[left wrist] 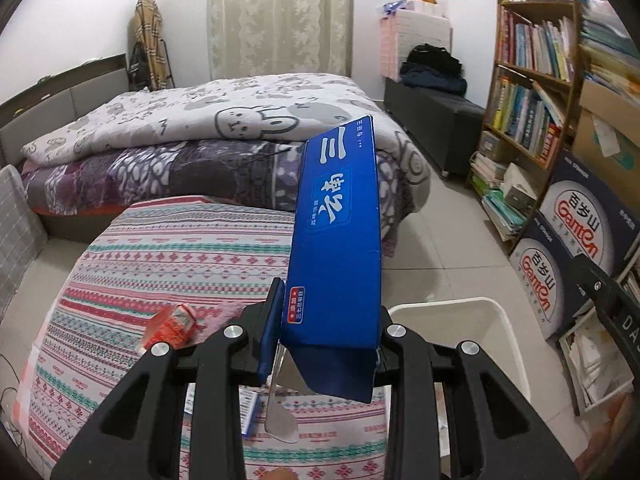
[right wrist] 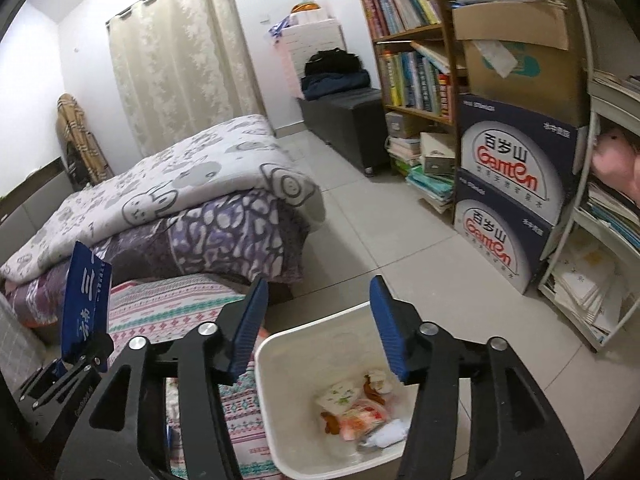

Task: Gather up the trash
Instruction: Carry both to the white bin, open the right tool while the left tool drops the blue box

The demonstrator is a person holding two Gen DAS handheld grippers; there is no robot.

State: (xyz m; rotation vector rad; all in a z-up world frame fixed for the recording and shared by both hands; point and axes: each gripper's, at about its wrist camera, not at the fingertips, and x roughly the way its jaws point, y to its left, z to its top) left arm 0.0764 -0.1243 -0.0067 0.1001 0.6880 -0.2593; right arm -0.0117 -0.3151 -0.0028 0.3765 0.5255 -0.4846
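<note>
My left gripper (left wrist: 326,336) is shut on a long blue carton (left wrist: 338,232) with white lettering, which points up and away over the striped table cloth (left wrist: 160,248). The same blue carton (right wrist: 84,300) shows at the left edge of the right wrist view. A red and white wrapper (left wrist: 172,326) lies on the cloth just left of the left fingers. My right gripper (right wrist: 318,324) hangs open above the white bin (right wrist: 276,400), nothing between its blue pads. Inside the bin lie several crumpled wrappers (right wrist: 356,412). The white bin (left wrist: 480,320) sits right of the left gripper.
A bed with folded quilts (left wrist: 200,140) stands behind the table. A wooden bookshelf (right wrist: 412,60) and stacked water cartons (right wrist: 508,200) line the right side. A dark bench (right wrist: 344,116) sits against the far wall. Pale tiled floor (right wrist: 380,240) lies between the bed and the shelves.
</note>
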